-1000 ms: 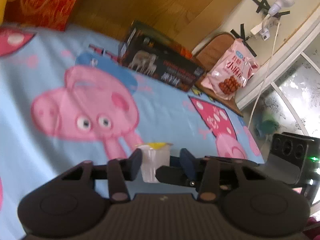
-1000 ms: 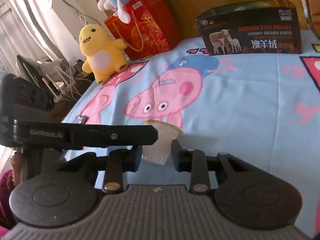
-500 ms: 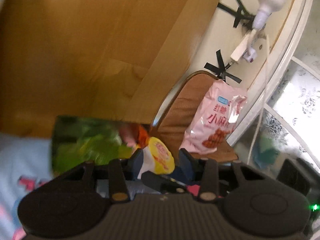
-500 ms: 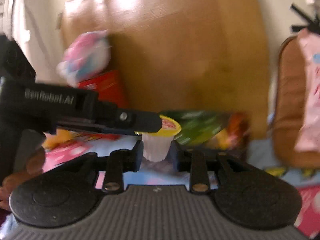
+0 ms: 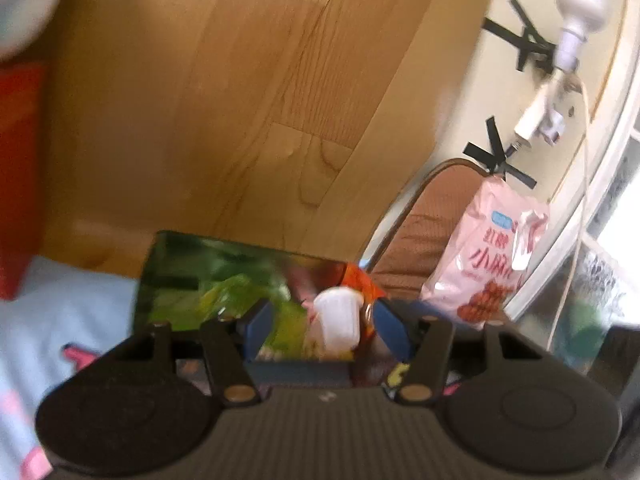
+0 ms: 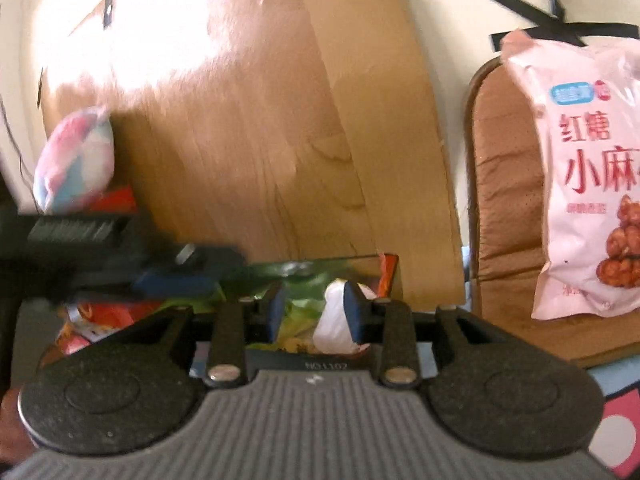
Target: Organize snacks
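Observation:
A dark cardboard box [image 5: 176,280] holds green and orange snack bags; it also shows in the right wrist view [image 6: 340,362]. A white jelly cup [image 5: 338,316] lies inside it between my left fingers without touching them. My left gripper [image 5: 324,324] is open over the box. My right gripper [image 6: 314,316] is open over the same box, with a white jelly cup [image 6: 334,324] in the box just beside its right fingertip. The left gripper's body [image 6: 100,248] shows blurred at the left of the right wrist view.
A wooden headboard [image 5: 240,112] rises right behind the box. A pink snack bag [image 6: 588,184] leans on a brown chair [image 6: 508,208] to the right. A red gift bag [image 5: 20,168] and a plush toy [image 6: 76,168] stand to the left. The blue cartoon sheet [image 5: 60,320] lies below.
Both grippers carried their jelly cups from the sheet up to the box. Both have now opened and the cups lie in the box.

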The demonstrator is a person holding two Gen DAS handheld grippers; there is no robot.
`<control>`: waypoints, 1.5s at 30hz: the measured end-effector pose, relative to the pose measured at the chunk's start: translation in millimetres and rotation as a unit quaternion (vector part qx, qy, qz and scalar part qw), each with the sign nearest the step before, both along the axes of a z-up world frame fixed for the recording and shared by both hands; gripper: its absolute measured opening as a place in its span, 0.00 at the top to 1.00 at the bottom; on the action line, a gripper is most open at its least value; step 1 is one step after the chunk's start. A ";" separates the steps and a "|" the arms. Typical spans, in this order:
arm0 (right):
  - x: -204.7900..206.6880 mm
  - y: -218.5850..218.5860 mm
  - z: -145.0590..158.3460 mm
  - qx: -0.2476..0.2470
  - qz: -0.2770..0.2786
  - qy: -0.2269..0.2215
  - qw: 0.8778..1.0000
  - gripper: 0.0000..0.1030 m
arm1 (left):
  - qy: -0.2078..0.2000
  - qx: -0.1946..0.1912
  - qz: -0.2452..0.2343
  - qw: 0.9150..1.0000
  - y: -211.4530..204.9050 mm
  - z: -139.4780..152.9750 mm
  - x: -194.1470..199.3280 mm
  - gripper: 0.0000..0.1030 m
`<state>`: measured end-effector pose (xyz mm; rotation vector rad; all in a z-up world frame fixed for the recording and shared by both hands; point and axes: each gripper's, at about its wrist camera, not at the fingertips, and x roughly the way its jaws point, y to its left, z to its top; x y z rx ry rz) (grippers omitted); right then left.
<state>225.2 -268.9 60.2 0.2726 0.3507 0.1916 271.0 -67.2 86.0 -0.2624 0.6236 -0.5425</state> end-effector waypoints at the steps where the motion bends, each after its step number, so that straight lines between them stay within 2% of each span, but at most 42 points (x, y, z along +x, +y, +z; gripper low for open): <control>1: -3.3 -1.1 3.2 0.004 -0.009 -0.003 1.000 0.66 | -0.001 0.011 0.005 1.000 1.7 0.9 -10.7 0.42; 2: -8.4 -2.0 6.3 0.007 -0.021 -0.006 1.000 0.64 | -0.001 0.021 0.009 1.000 3.8 1.6 -20.3 0.40; 5: -28.4 -4.0 13.6 0.014 -0.066 -0.010 0.998 0.48 | 0.001 0.047 0.017 0.999 4.7 -4.8 -47.5 0.40; 6: -37.8 -2.8 11.0 0.013 -0.077 -0.009 0.997 0.46 | 0.002 0.055 0.019 0.998 3.8 -8.2 -55.4 0.40; 11: -92.2 15.5 -15.6 -0.039 -0.079 0.028 0.996 0.45 | -0.006 0.116 0.032 0.993 -8.3 -30.9 -95.4 0.40; 14: -120.8 29.5 -31.2 -0.050 -0.049 0.051 0.996 0.45 | 0.000 0.124 0.034 0.992 -8.6 -40.3 -117.0 0.40; 18: -147.0 38.7 -44.6 -0.031 -0.046 0.063 0.996 0.45 | 0.007 0.129 0.044 0.991 -3.8 -47.3 -138.1 0.34; 20: -154.6 40.8 -48.4 -0.022 -0.048 0.065 0.996 0.45 | 0.006 0.132 0.052 0.990 0.2 -50.2 -147.6 0.29; 25: -167.8 41.0 -50.2 -0.009 -0.058 0.056 0.997 0.45 | 0.014 0.132 0.074 0.988 8.9 -54.6 -158.4 0.28; 27: -171.1 39.0 -52.4 0.002 -0.059 0.062 0.996 0.45 | 0.010 0.142 0.085 0.986 10.6 -54.4 -161.8 0.27; 30: -176.6 38.1 -53.1 0.013 -0.058 0.063 0.996 0.45 | -0.002 0.160 0.101 0.982 9.7 -50.7 -165.6 0.20; 32: -180.5 39.9 -53.0 0.011 -0.055 0.057 0.997 0.45 | -0.014 0.169 0.111 0.979 9.8 -48.0 -168.3 0.11; 35: -184.3 43.8 -51.9 0.001 -0.051 0.047 0.998 0.44 | -0.029 0.182 0.120 0.975 8.6 -44.3 -171.3 0.06; 41: -187.3 47.5 -50.4 -0.012 -0.044 0.038 0.998 0.43 | -0.035 0.192 0.124 0.973 7.0 -42.3 -174.1 0.00; 45: -188.7 48.4 -49.9 -0.015 -0.043 0.035 0.998 0.43 | -0.042 0.202 0.131 0.970 6.5 -42.3 -176.9 0.00</control>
